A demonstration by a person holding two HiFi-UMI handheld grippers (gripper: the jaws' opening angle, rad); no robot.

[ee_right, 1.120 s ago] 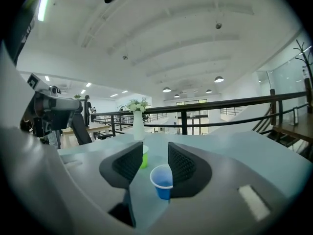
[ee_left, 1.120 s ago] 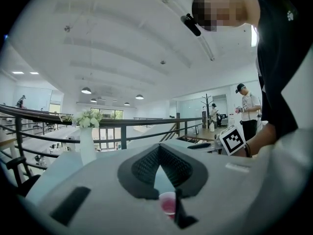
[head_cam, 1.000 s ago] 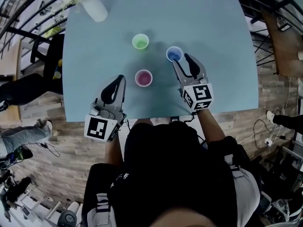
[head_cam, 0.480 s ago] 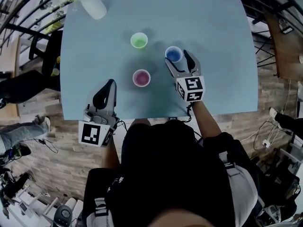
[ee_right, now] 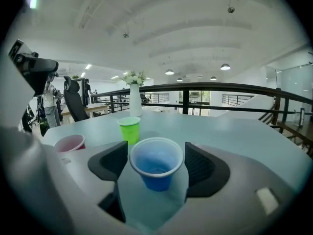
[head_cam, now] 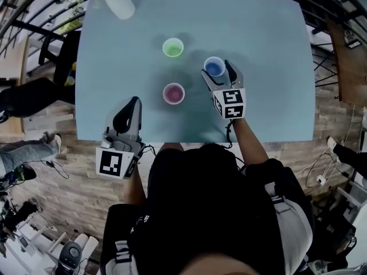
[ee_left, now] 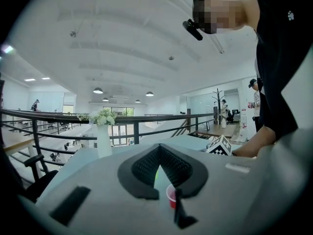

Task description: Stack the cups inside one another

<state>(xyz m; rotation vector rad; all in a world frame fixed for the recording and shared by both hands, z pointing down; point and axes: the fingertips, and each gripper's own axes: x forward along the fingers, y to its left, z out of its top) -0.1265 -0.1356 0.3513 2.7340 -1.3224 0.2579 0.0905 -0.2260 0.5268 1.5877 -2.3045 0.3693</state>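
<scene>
A pale blue table [head_cam: 264, 33] stands on a mezzanine bounded by a dark railing [ee_right: 220, 88], with open office space beyond. The right gripper [head_cam: 218, 71] has its jaws opening, with the blue cup [head_cam: 214, 67] upright on the tabletop between them. In the right gripper view the pads [ee_right: 111, 163] flank the rim closely on both sides but do not appear to press it. The left gripper [head_cam: 133, 103] hovers over the near left part of the table with its jaws drawn together at the tips and nothing between them. The pink cup [head_cam: 174, 93] shows beyond it. No stacking is yet done: the three cups stand separately, each mouth up and empty. The pink cup is nearest the person, the green cup [head_cam: 172, 47] farther back, and the blue cup to the right of both, all apart from one another. Every nesting step therefore appears to remain, and the blue cup looks to be the first candidate for lifting. A white vase of flowers [head_cam: 118, 6] occupies the far left corner, well clear of the cups. A dark chair [head_cam: 57, 67] sits off the left edge. Nothing lies between the cups to obstruct a transfer.
</scene>
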